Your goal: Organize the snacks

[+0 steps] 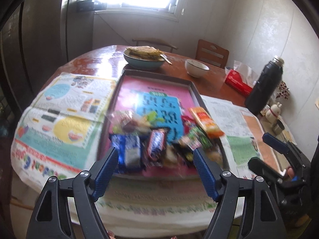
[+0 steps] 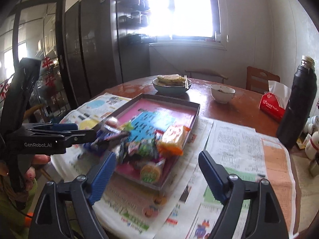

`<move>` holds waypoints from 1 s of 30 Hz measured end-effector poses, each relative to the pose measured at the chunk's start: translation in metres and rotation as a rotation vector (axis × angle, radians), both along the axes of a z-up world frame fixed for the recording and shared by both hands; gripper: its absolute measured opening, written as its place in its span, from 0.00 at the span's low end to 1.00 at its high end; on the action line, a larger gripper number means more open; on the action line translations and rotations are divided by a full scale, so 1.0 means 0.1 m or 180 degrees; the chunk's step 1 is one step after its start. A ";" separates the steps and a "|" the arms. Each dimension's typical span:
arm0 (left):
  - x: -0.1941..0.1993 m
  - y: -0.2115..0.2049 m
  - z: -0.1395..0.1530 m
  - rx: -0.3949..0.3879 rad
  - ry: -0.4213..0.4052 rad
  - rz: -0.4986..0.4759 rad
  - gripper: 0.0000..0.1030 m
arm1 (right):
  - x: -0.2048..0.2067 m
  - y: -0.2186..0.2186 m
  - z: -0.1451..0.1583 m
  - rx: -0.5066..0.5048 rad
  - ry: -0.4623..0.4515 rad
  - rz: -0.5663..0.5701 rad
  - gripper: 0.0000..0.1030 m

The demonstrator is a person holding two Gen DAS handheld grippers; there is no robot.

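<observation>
While the snack packets (image 1: 159, 139) lie heaped at the near end of the shallow pink tray (image 2: 196, 111), the left gripper (image 1: 156, 164) and right gripper (image 2: 157, 168) both hover spread wide, holding nothing. I judge sorting remains; any grasp needs one packet singled out.

Round wooden tabletop (image 2: 235, 109), partly covered by spread newspapers (image 2: 235, 139) on both sides. Far side: teal bowl (image 2: 171, 88) holding flatbread, chopsticks (image 2: 186, 81) laid across its rim. To its right a small white bowl (image 2: 222, 94) — contents unclear. Red tissue box (image 2: 272, 107) with a tissue pulled up, just beside a tall dark flask (image 2: 299, 103) with a metal neck. Wooden chair (image 2: 262, 79) behind the tabletop. Bright window (image 2: 179, 10) beyond — dark cabinets (image 2: 91, 45) to its left.
</observation>
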State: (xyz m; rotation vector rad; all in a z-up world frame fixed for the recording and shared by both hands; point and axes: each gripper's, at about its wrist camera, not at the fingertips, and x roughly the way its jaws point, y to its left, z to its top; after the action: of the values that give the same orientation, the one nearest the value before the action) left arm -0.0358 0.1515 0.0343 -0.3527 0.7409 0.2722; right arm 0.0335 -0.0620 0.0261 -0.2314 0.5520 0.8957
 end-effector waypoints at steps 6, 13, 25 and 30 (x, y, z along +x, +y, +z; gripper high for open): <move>-0.18 -0.28 -0.19 0.0093 0.0112 0.0016 0.76 | -0.23 -0.14 -0.14 -0.0067 -0.0045 -0.0049 0.89; -0.31 -0.52 -0.37 0.0091 0.0223 -0.0052 0.76 | -0.28 -0.27 -0.36 -0.0061 0.0232 -0.0175 0.92; -0.32 -0.59 -0.37 0.0135 0.0251 -0.0049 0.76 | -0.34 -0.32 -0.32 -0.0038 0.0166 -0.0232 0.95; -0.31 -0.61 -0.37 0.0143 0.0265 -0.0079 0.76 | -0.33 -0.33 -0.33 -0.0036 0.0194 -0.0252 0.95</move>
State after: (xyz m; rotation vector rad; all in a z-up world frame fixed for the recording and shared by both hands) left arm -0.0670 0.0901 -0.0029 -0.2909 0.8193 0.2808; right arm 0.0009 -0.0949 -0.0067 -0.1917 0.6190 0.8250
